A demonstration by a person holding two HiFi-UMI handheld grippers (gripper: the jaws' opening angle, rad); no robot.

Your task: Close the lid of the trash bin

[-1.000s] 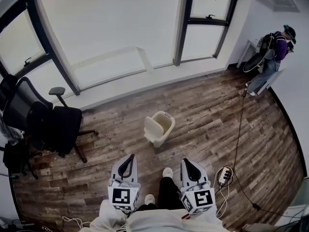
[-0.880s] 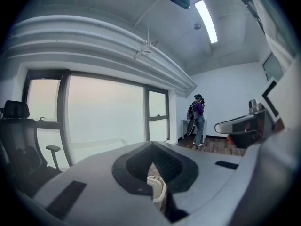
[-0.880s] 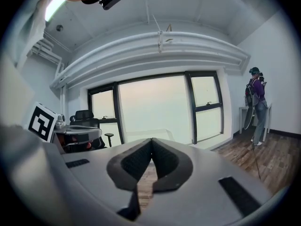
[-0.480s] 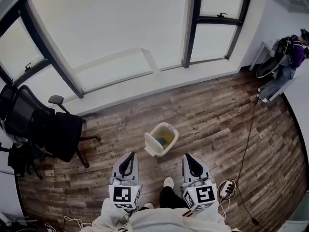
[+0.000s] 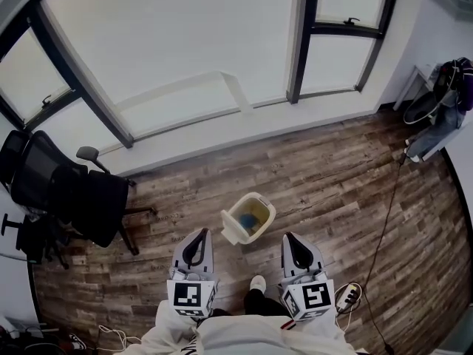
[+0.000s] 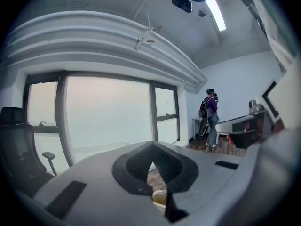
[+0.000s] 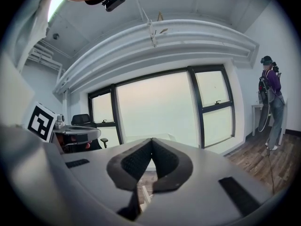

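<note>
– Left gripper (image 5: 197, 234), how do its jaws stand?
– Pressed together at the tips, with nothing between them. Its own view (image 6: 152, 145) shows the dark pads meeting in a point. It is held low over the wooden floor (image 5: 332, 176). Well off to its left, a black office chair (image 5: 74, 191) stands by the window (image 5: 177, 43).

– Where is the trash bin?
– Trash bin (image 5: 253, 214) is on the floor just ahead of the person, between the two grippers and touched by neither. It is cream-coloured and its mouth is uncovered. The lid (image 5: 230, 228) is swung back and stands tilted at the bin's left near edge. Something blue (image 5: 258, 217) lies inside.

– And the right gripper?
– Right gripper (image 5: 291, 238) matches the left. Its own view (image 7: 151, 141) shows the jaw tips meeting on nothing. It is level with the left one, on the other side of the person's shoe (image 5: 257, 282).

– Anything further right?
– A white power strip (image 5: 347, 296) lies on the floor beside that gripper. A dark cable (image 5: 384, 228) runs across the boards toward the far right corner. Another person (image 5: 443, 109) stands there by the wall.
</note>
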